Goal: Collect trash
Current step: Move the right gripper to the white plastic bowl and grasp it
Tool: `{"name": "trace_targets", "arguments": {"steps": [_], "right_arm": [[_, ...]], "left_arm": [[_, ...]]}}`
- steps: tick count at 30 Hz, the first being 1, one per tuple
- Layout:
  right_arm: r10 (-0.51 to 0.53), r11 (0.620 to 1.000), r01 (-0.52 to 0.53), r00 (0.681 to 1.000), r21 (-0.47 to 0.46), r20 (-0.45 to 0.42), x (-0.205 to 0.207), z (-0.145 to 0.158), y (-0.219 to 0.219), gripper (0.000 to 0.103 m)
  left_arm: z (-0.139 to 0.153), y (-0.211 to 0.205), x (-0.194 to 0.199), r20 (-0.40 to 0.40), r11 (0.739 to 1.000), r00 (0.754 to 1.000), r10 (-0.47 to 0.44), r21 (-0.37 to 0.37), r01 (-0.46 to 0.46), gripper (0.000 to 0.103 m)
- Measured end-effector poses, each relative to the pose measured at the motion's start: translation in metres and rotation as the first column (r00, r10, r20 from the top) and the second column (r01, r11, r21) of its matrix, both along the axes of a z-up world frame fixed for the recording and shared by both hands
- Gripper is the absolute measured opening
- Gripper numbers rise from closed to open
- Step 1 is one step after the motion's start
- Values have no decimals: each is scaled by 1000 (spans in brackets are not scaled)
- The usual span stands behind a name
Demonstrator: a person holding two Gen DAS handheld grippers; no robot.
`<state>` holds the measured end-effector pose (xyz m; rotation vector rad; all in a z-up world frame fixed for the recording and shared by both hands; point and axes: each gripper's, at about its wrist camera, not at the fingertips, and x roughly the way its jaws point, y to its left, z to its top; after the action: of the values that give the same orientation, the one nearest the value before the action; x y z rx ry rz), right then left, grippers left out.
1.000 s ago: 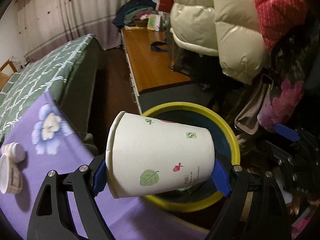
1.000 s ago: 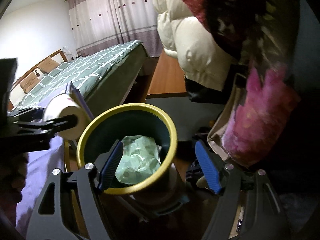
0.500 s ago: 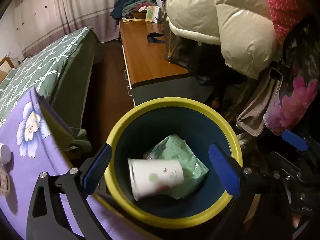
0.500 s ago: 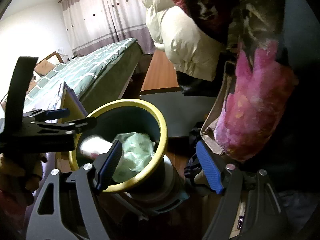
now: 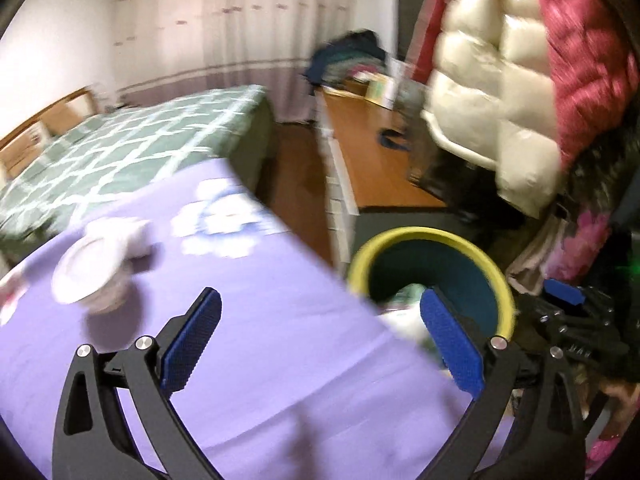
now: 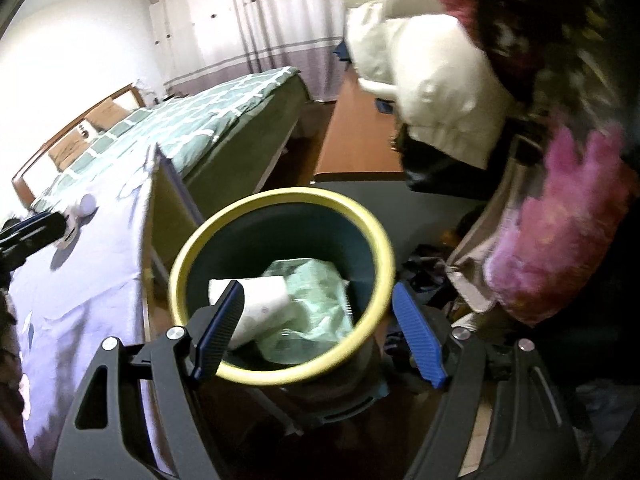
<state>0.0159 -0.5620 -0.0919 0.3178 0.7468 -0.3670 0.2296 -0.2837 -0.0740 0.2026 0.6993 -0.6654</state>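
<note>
A yellow-rimmed dark bin (image 6: 280, 200) stands beside the table. Inside it lie a white paper cup (image 6: 264, 300) on its side and a crumpled green bag (image 6: 312, 312). My right gripper (image 6: 316, 332) is open and empty, its jaws spread just above the bin's near rim. My left gripper (image 5: 316, 344) is open and empty, over the purple tablecloth (image 5: 260, 320) at the table's edge; the bin (image 5: 432, 236) shows to its right. A blurred white cup or container (image 5: 96, 268) lies on the cloth to the left.
A bed with a green checked cover (image 5: 120, 152) is behind the table. A wooden bench (image 5: 372, 164) runs along the back right. Puffy jackets (image 5: 500, 92) and bags hang close on the right, above the bin.
The paper cup left my left gripper and dropped into the bin. My left gripper then swung left, from over the bin to over the table. My right gripper stayed by the bin.
</note>
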Motion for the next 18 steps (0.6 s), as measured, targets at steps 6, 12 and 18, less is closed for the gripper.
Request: {"name": "trace_targets", "arguments": {"steps": [6,12,18], "right_arm": [[92,996,-92,996,-8,0,28,9,36,73],[203,979,-203,979,-19,10,65,23,90,73],[316,948,-315,948,-32,30,111,40,152,73]], "left_arm": [[2,119,7,53,973,972,229,-12,-229,98],[-2,238,16,80,891,888,453,-60,-450,98],[-14,324,23,102,796,789,605,-105,-596,98]]}}
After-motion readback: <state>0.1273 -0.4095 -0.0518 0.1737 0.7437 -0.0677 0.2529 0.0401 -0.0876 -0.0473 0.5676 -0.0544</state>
